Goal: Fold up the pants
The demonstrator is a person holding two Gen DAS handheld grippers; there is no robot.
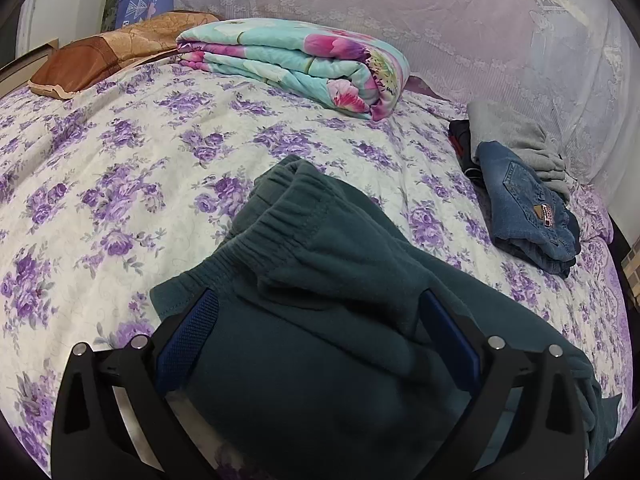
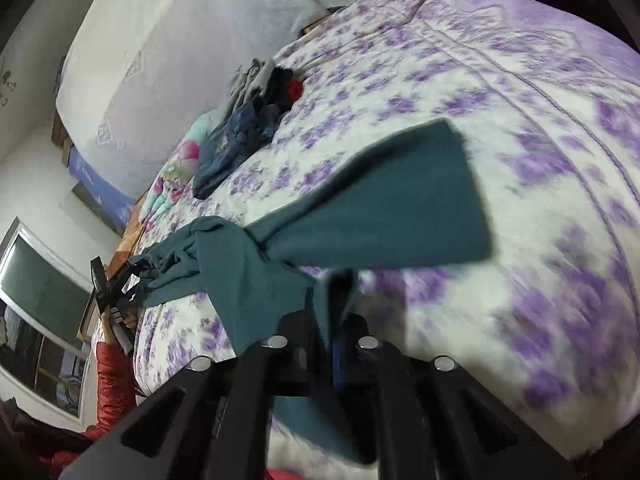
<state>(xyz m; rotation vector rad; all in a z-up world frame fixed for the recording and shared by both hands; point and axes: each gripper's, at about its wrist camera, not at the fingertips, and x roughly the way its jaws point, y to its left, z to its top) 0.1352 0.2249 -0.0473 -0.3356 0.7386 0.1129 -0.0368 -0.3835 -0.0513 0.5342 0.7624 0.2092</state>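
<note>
Dark teal sweatpants [image 1: 320, 264] lie on the purple-flowered bed [image 1: 120, 184]. Their elastic waistband sits between the fingers of my left gripper [image 1: 320, 300], whose jaws stand wide apart; the blue pads [image 1: 188, 332] show bare beside the cloth. In the right wrist view the pants [image 2: 380, 208] stretch across the bed, one leg end spread flat, the waist end bunched at the left gripper [image 2: 114, 284]. My right gripper [image 2: 334, 280] is shut on a fold of the teal cloth near the bed's edge. This view is blurred.
A folded floral quilt [image 1: 296, 60] and a brown pillow [image 1: 104, 56] lie at the far side. Folded jeans [image 1: 528, 208] with a grey garment [image 1: 516, 136] sit at the right. A lace curtain [image 1: 440, 20] hangs behind. A red sleeve [image 2: 114, 380] shows beside the bed.
</note>
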